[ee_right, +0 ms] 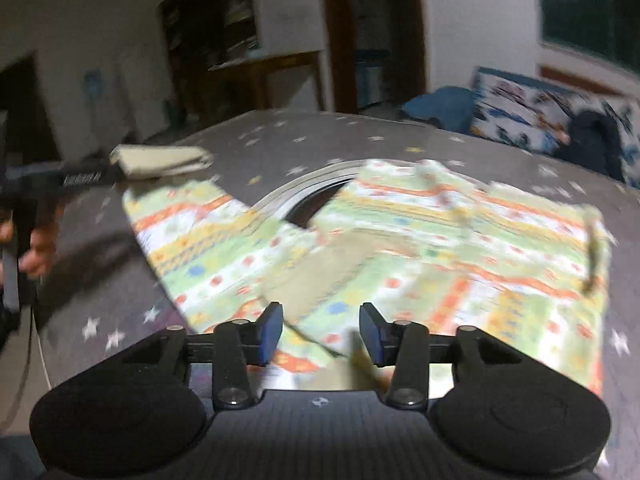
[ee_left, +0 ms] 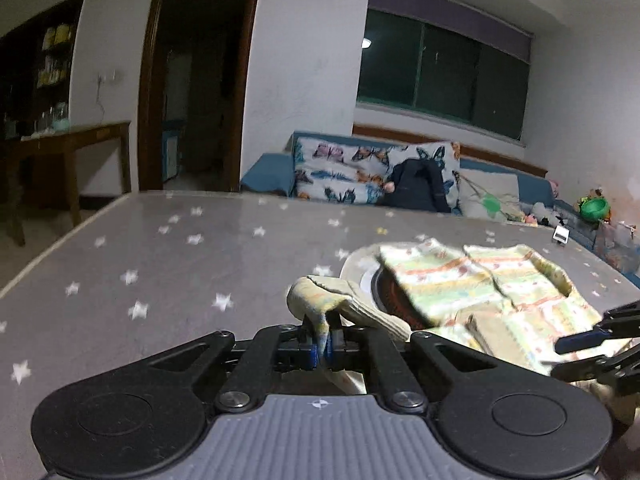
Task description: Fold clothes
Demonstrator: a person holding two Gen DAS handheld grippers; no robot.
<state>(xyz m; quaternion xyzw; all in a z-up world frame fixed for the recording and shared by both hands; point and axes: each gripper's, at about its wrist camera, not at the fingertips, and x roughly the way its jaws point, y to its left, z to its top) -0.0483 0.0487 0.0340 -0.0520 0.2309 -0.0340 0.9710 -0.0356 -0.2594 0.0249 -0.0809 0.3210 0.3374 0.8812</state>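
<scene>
A child's garment point(ee_left: 484, 292) in green, yellow and orange stripes lies spread on the grey star-print table point(ee_left: 168, 264). In the left wrist view my left gripper point(ee_left: 322, 350) is shut on its cream ribbed cuff point(ee_left: 360, 308), and the sleeve is bunched above the pads. In the right wrist view my right gripper point(ee_right: 320, 334) stands open just over the near hem of the garment point(ee_right: 420, 248), and its blue pads do not press on the cloth. The left gripper point(ee_right: 114, 174) shows at the far left with the cream cuff point(ee_right: 160, 160) in it. The right gripper point(ee_left: 576, 354) pokes in at the right edge.
A round inset ring point(ee_right: 304, 196) in the table lies partly under the garment. A person's hand point(ee_right: 36, 248) holds the left gripper's handle. Beyond the table stand a blue sofa with butterfly cushions point(ee_left: 360, 172), a wooden side table point(ee_left: 72, 148) and a doorway point(ee_left: 196, 80).
</scene>
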